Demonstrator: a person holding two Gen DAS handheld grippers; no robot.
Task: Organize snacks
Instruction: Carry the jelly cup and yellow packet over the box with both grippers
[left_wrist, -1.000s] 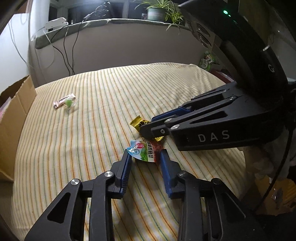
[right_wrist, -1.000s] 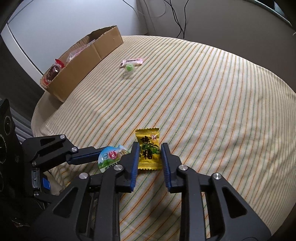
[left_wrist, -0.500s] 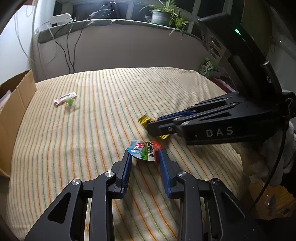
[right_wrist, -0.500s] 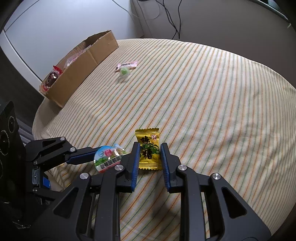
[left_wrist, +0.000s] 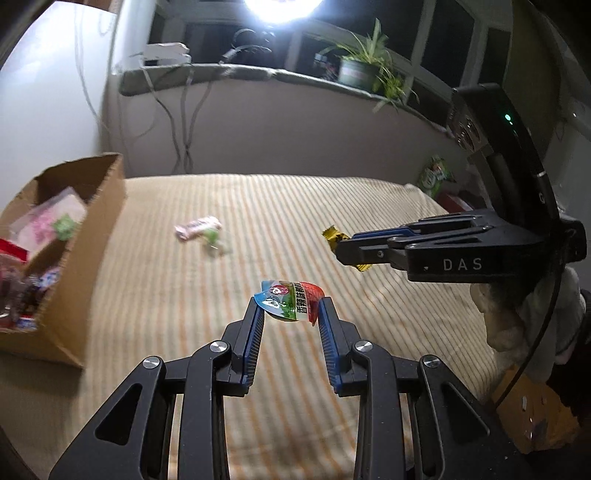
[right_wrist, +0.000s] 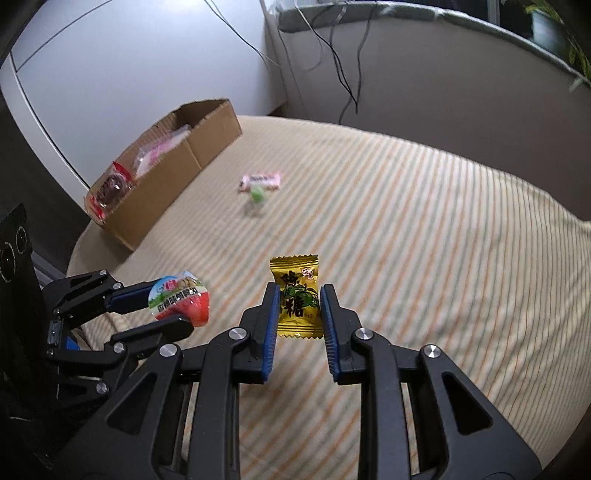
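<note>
My left gripper (left_wrist: 290, 308) is shut on a round jelly cup with a blue, green and red lid (left_wrist: 290, 300), held above the striped bed; it also shows in the right wrist view (right_wrist: 181, 299). My right gripper (right_wrist: 298, 297) is shut on a yellow candy packet (right_wrist: 297, 295), also lifted; the packet shows in the left wrist view (left_wrist: 334, 236). A cardboard box (left_wrist: 70, 266) with several snacks in it stands at the left, also in the right wrist view (right_wrist: 173, 173). A pink wrapped candy (right_wrist: 260, 181) and a green candy (right_wrist: 257, 194) lie on the bed.
The striped bedcover (right_wrist: 424, 229) spreads right of the box. A wall with hanging cables (right_wrist: 343, 55) and a sill with a potted plant (left_wrist: 364, 70) stand behind. A green packet (left_wrist: 436, 177) lies at the far right edge of the bed.
Both grippers have lifted their snacks off the bed and swung left toward the cardboard box, which now shows much larger. Both stay shut on their snacks.
</note>
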